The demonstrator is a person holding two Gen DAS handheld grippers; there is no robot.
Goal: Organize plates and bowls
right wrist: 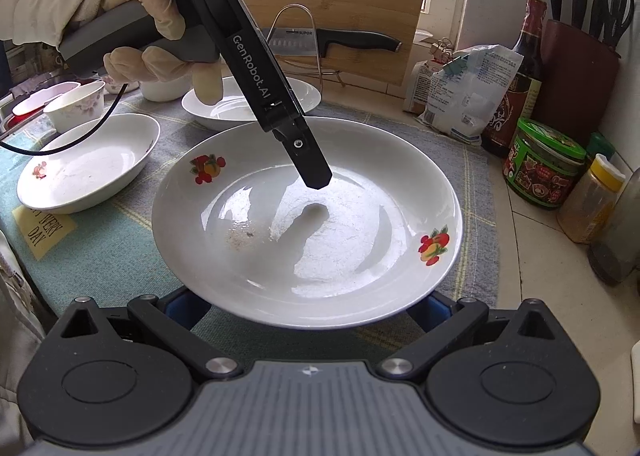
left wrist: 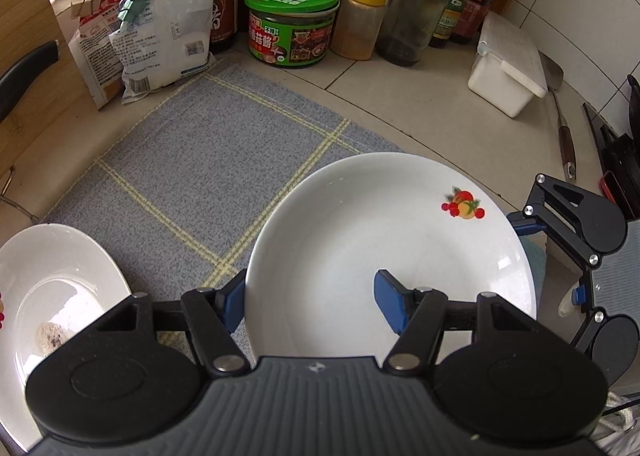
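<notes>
**Kid:** Blue fingers at the bottom, are those yours?

**Me:** Yes. Those are my right fingers (right wrist: 306, 308). They are spread wide and hold nothing. Their tips poke under the near edge of the big plate (right wrist: 304, 223), so I can't see the ends.

**Kid:** Why under it?

**Me:** I think it's to steady the plate from below, or to get ready to lift it. I can't tell if the plate sits flat on the cloth (left wrist: 200, 155) or is tipped up a bit.

**Kid:** And the other one?

**Me:** My left fingers (left wrist: 310, 284) are wide open too. One is over the inside of the plate and one is outside its rim. So the rim is between them, but they are not pinching it.

**Kid:** Where's the plate?

**Me:** It's over the middle of the cloth on the counter (left wrist: 400, 95). It has little fruit pictures and a small dirty spot.

**Kid:** What's close by?

**Me:** An oval dish (right wrist: 88, 167) is just beside it on my left. Another plate (right wrist: 296, 93) is right behind it, and a small bowl (right wrist: 76, 105) is farther back. My guess is the big plate should go onto one of those to make a stack.

**Kid:** Is there room to move?

**Me:** The right side is bare cloth, so that's the easy way. Past it, a green jar (right wrist: 544, 167), bottles and a bag (right wrist: 464, 95) line the wall. I'd stay away from those. On the left the rims are close, and they could clink.
</notes>
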